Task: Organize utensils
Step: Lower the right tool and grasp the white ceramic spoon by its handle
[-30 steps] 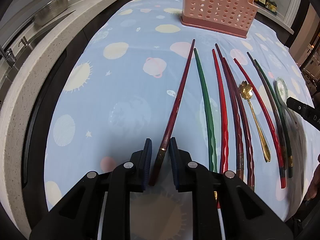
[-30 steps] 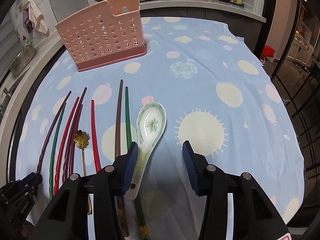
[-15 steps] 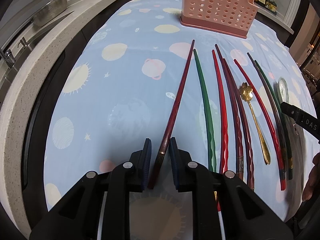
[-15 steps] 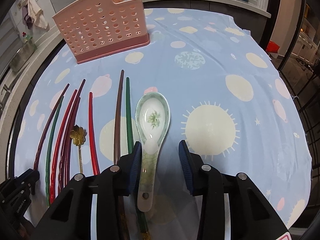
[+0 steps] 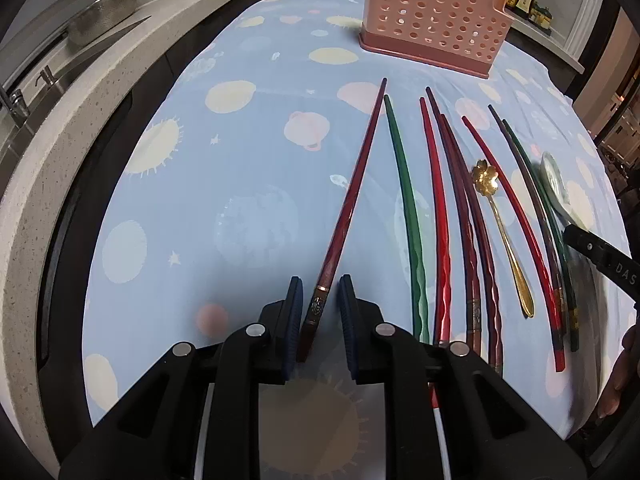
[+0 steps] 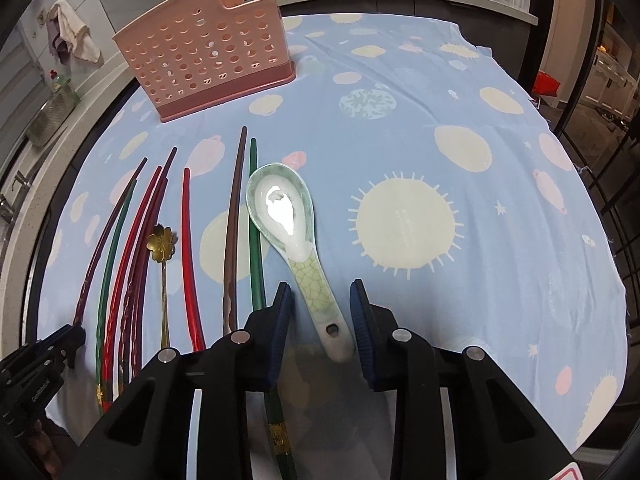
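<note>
The left gripper [image 5: 320, 312] is clamped on the end of a dark red chopstick [image 5: 354, 192] lying on the blue cloth [image 5: 248, 184]. The right gripper's [image 6: 322, 320] jaws are closing around the ceramic spoon's [image 6: 296, 240] handle, with gaps showing, beside the other chopsticks [image 6: 240, 220]; the pink holder [image 6: 208, 48] stands behind.

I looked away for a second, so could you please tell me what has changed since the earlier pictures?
The right gripper has moved over the ceramic spoon, so its handle now lies between the closing jaws, not yet pinched. The left gripper stays shut on the dark red chopstick. The other chopsticks, the gold spoon and the pink holder have not moved.
</note>
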`<state>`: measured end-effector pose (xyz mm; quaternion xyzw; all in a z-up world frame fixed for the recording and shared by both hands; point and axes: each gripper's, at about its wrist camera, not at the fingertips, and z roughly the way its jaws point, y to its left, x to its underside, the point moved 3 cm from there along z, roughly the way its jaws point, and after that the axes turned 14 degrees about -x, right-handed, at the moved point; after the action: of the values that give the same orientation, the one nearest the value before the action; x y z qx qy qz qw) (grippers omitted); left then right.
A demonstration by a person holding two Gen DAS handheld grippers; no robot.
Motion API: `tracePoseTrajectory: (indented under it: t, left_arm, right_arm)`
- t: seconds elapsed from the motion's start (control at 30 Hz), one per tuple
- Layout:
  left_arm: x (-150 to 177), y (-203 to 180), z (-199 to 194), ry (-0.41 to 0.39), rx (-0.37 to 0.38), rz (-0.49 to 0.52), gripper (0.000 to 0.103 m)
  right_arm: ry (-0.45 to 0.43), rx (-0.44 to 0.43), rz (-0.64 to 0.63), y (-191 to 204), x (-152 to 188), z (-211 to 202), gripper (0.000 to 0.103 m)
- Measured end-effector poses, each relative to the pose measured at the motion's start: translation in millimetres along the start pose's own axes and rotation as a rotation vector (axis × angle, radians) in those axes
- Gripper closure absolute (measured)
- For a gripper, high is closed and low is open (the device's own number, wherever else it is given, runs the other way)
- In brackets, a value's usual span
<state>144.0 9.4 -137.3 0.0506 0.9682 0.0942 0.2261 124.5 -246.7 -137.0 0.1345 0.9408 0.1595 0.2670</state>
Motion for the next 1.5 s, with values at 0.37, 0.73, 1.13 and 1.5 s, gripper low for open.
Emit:
tracePoseTrajectory:
  t: [0.37, 0.73, 1.13, 1.5]
  left_arm:
    - [5, 4, -2, 0.015, 0.029, -0.023, 0.085]
    - [6, 4, -2, 0.017, 0.034, -0.022, 0.085]
    - [14, 9, -5, 0.021, 0.079, -0.046, 0.092]
    - [25, 17, -25, 0.004, 0.091, -0.060, 0.096]
  right_arm:
    - [-0.070, -0.065, 0.036, 1, -8, -23, 0.072]
    - [-0.009, -0.105, 0.064, -7, 2, -2, 0.088]
    - [-0.013, -0.116, 0.065, -7, 11, -9, 0.096]
    - [-0.077, -0.110, 0.030, 2, 14, -46, 0.096]
